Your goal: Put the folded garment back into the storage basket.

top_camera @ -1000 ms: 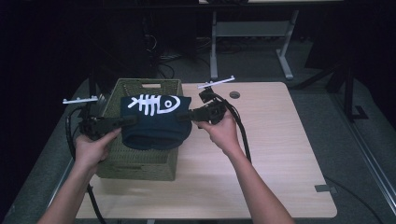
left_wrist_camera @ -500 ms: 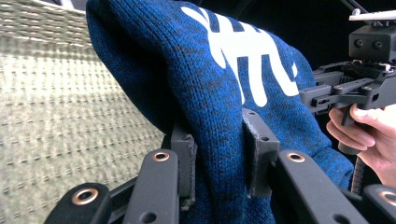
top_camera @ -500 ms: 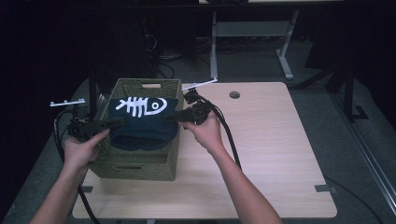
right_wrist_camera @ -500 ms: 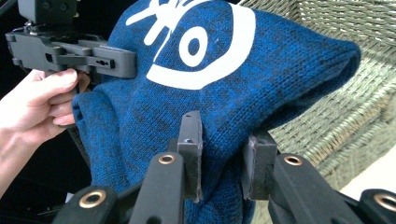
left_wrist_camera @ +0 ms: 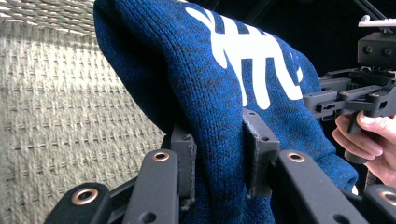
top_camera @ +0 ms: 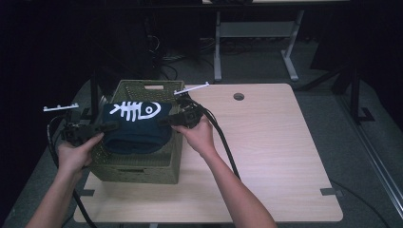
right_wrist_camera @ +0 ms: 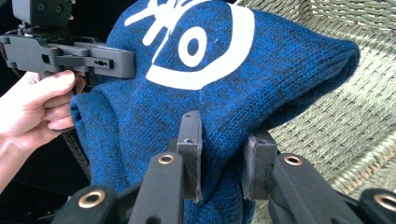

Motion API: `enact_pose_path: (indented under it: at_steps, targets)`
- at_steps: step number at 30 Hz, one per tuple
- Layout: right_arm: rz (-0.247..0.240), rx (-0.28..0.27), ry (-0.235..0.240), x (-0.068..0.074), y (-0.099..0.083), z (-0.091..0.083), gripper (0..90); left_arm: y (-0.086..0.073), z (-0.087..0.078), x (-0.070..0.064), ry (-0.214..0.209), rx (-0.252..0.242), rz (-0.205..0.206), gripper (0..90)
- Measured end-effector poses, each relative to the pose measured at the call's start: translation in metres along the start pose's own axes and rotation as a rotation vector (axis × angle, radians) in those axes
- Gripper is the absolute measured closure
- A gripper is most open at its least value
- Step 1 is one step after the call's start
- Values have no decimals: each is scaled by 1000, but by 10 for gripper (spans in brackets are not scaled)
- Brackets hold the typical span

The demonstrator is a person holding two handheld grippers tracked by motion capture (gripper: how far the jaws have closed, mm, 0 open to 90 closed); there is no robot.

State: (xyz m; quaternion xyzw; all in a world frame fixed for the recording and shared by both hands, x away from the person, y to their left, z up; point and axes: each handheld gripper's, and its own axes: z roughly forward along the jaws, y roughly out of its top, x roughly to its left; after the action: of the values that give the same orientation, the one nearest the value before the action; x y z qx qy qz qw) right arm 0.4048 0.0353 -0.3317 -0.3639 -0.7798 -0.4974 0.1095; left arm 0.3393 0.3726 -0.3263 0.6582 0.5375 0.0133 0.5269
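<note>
wooden table (top_camera: 266, 142), blue sweater (top_camera: 135, 126) over woven basket (top_camera: 138, 166)

From my high view the blue sweater (top_camera: 135, 128) covers most of the basket (top_camera: 138, 164) opening, so I can't see the basket's inside or how far down the sweater hangs, and the far-left table (top_camera: 266, 142) edge is lost in dark. In the left gripper view, knit fills the gap at the left gripper (left_wrist_camera: 218, 156), its pad faces are buried, the fishbone print (left_wrist_camera: 252, 60) is cut by the top edge and the other hand (left_wrist_camera: 369, 140) by the right edge. In the right gripper view the right gripper (right_wrist_camera: 222, 156) is likewise buried in fabric, print clipped at top, sweater hem cut off below.
</note>
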Motion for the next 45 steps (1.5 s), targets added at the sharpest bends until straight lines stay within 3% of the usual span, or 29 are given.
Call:
enact_pose_path:
  at_steps: [13, 30, 41, 45]
  targets:
    - [2, 25, -22, -4, -1, 21, 723, -4, 4, 19, 31, 20, -35, 696]
    - [19, 63, -71, -13, -6, 40, 717, -7, 15, 35, 79, 79, -46, 690]
    - [7, 86, -125, -15, -12, 49, 710, -8, 22, 38, 127, 129, -28, 682]
    - [-4, 101, -150, -16, -15, 53, 707, -9, 26, 39, 149, 170, -18, 683]
